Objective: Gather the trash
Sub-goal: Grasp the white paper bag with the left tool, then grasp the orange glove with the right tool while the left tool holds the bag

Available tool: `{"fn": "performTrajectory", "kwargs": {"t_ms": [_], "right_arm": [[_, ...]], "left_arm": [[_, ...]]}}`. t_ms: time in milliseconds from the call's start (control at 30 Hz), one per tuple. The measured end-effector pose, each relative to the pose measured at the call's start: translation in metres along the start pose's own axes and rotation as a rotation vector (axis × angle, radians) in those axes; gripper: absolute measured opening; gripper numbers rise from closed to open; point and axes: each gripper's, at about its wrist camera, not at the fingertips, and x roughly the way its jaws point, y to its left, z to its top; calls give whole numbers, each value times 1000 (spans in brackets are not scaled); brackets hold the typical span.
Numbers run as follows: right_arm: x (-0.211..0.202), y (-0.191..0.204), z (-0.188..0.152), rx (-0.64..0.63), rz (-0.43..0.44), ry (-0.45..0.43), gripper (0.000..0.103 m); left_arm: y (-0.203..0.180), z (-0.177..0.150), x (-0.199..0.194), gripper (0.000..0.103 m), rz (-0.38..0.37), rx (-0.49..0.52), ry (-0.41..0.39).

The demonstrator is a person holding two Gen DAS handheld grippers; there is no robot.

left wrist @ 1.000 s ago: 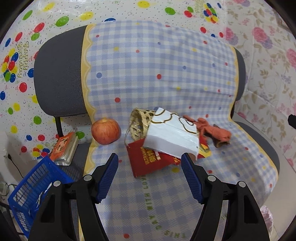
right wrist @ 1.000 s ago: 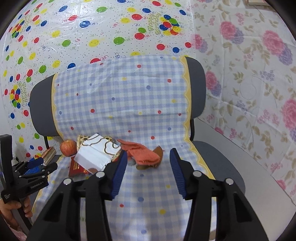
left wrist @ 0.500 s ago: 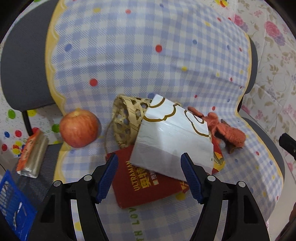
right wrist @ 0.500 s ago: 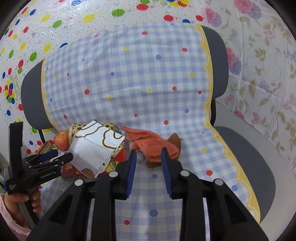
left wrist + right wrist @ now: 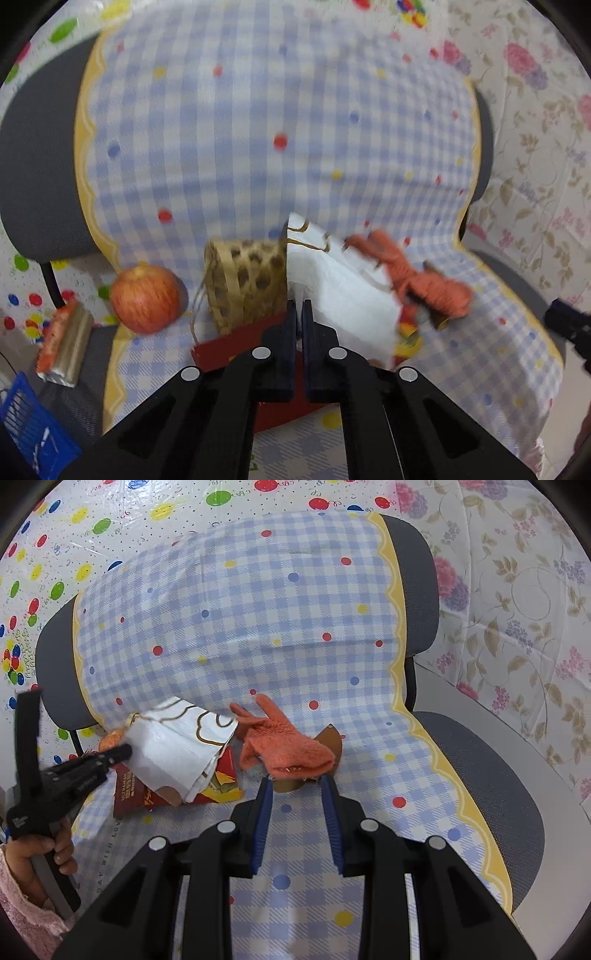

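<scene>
- The left gripper [image 5: 298, 308] is pinched shut on the white paper bag [image 5: 343, 295].
- The right gripper [image 5: 297, 786] has its jaws apart, just short of the orange glove [image 5: 284, 746].
- Everything is still on the chair [image 5: 480, 775]; no trash collected yet.

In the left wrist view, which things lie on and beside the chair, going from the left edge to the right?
Blue basket → orange-topped packet → apple → woven basket → white paper bag → orange glove.
</scene>
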Motion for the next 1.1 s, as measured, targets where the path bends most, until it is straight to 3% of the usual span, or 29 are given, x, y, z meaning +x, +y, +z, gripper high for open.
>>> {"fn": "performTrajectory", "kwargs": {"t_ms": [100,167,200,233,367,633,1033,1100], "right_arm": [[-5,2,-1,-4,19,1,29],[-6,6,-2,-15,39,6,37],[-6,9,-3,-24,44,7,47],[-6,11,-3,-35,47,7,53],[4,19,-5,-64,38,24,61],[42,19,1,-110,-5,32,61],[128,11,13,-93,-30,131,61],[137,9,14,-78,-36,161,50]], "left_arm": [[-2,14,-37,2,7,11,-99],[-1,21,-61,2,36,23,-156],[0,23,-70,2,45,28,-176],[2,24,-80,2,66,35,-191],[6,22,-91,2,108,47,-189],[14,11,-71,2,111,26,-171],[10,17,-23,2,98,7,-147],[10,16,-19,2,98,6,-139]]}}
